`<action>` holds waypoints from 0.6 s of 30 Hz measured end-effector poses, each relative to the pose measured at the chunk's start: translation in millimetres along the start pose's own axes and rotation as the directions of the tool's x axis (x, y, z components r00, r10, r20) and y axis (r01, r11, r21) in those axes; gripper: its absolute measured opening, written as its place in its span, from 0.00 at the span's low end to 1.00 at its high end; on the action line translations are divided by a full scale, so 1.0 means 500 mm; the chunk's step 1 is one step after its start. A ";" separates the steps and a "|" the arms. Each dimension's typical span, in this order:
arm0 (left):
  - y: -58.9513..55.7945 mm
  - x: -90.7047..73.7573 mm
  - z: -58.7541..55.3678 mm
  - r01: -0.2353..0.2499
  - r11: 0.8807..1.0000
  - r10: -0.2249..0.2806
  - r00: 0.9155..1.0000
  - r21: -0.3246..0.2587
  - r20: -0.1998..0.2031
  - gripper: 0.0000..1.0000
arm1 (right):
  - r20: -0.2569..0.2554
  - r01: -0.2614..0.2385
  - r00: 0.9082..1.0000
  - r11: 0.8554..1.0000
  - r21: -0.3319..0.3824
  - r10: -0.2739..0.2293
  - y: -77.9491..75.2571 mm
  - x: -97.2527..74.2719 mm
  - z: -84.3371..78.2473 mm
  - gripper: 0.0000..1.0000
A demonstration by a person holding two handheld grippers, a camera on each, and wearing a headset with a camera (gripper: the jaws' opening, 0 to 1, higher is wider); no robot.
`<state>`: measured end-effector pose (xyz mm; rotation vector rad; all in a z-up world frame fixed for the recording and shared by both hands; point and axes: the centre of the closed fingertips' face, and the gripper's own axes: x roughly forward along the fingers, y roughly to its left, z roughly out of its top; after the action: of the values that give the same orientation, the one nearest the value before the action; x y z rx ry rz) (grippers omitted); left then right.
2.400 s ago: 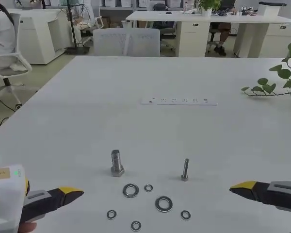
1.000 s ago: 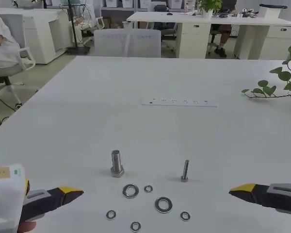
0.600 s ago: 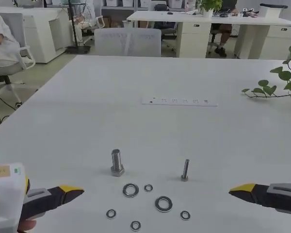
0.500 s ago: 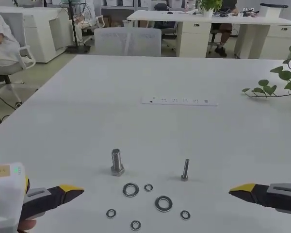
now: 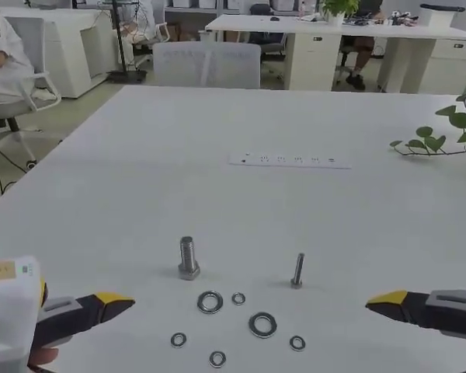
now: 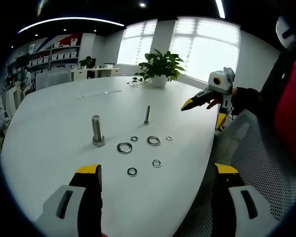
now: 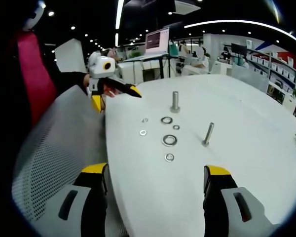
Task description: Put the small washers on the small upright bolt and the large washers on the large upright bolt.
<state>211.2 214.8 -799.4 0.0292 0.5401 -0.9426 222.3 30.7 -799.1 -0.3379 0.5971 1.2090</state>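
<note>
Gripper L [image 6: 157, 170], gripper R [image 7: 155, 170]: jaws wide.

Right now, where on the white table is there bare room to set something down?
Free: the wide stretch from the white power strip to the thick steel bolt and thin steel bolt. Crowded: nearer than the bolts, six loose steel washers; green plant sprigs overhang the right edge.

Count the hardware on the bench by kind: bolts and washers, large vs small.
Large bolt: 1
Small bolt: 1
Large washers: 2
Small washers: 4
Total: 8
</note>
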 end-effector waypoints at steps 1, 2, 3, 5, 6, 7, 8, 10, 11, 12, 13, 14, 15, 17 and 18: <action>0.000 0.000 0.000 0.000 1.000 0.000 1.000 0.000 -0.001 0.92 | -0.002 0.001 1.000 1.000 -0.004 -0.001 -0.002 0.001 0.002 0.80; -0.001 0.000 0.000 0.000 1.000 0.000 1.000 0.001 0.000 0.92 | -0.002 0.000 1.000 1.000 -0.009 0.000 -0.003 0.002 0.006 0.80; -0.001 0.000 0.000 0.000 1.000 0.000 1.000 0.000 0.001 0.92 | -0.002 -0.002 1.000 1.000 -0.011 0.002 -0.004 0.003 0.008 0.80; -0.001 -0.001 -0.001 -0.001 1.000 0.001 1.000 -0.001 0.001 0.92 | -0.004 -0.009 1.000 1.000 -0.019 0.009 -0.004 0.007 0.013 0.80; 0.000 -0.001 -0.001 -0.002 1.000 0.002 1.000 0.000 0.002 0.92 | -0.007 -0.012 1.000 1.000 -0.024 0.012 -0.003 0.009 0.014 0.80; 0.000 -0.002 0.000 -0.003 1.000 0.003 1.000 0.000 0.004 0.92 | -0.012 -0.017 1.000 0.999 -0.031 0.017 -0.003 0.012 0.016 0.79; 0.000 -0.002 0.001 -0.005 1.000 0.005 1.000 -0.001 0.006 0.92 | -0.015 -0.020 1.000 0.999 -0.035 0.019 -0.002 0.014 0.018 0.79; 0.001 -0.003 0.002 -0.007 1.000 0.007 1.000 0.000 0.008 0.92 | -0.019 -0.025 1.000 0.999 -0.046 0.024 -0.003 0.018 0.022 0.79; 0.001 -0.003 0.002 -0.008 1.000 0.008 1.000 -0.001 0.010 0.92 | -0.021 -0.029 0.999 0.998 -0.050 0.028 -0.003 0.020 0.025 0.79; 0.002 -0.003 0.003 -0.009 1.000 0.009 1.000 -0.001 0.011 0.92 | -0.022 -0.032 0.999 0.998 -0.053 0.031 -0.003 0.022 0.027 0.79; 0.002 -0.004 0.003 -0.010 1.000 0.010 1.000 0.000 0.011 0.92 | -0.023 -0.034 0.999 0.998 -0.057 0.033 -0.003 0.023 0.029 0.79; 0.002 -0.004 0.003 -0.011 1.000 0.011 1.000 0.000 0.012 0.92 | -0.025 -0.037 0.999 0.997 -0.061 0.035 -0.003 0.024 0.030 0.79; 0.002 -0.004 0.003 -0.012 1.000 0.012 1.000 -0.001 0.013 0.92 | -0.027 -0.040 0.999 0.997 -0.066 0.038 -0.003 0.026 0.033 0.79; 0.002 -0.005 0.004 -0.014 1.000 0.014 1.000 -0.001 0.016 0.92 | -0.031 -0.044 0.999 0.996 -0.072 0.042 -0.005 0.030 0.035 0.79; 0.003 -0.005 0.004 -0.015 1.000 0.015 1.000 -0.001 0.016 0.92 | -0.034 -0.047 0.998 0.996 -0.076 0.045 -0.007 0.033 0.037 0.78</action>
<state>212.3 217.2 -796.7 0.0250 0.5245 -0.9274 233.9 52.2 -794.2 -0.4111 0.5899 1.2752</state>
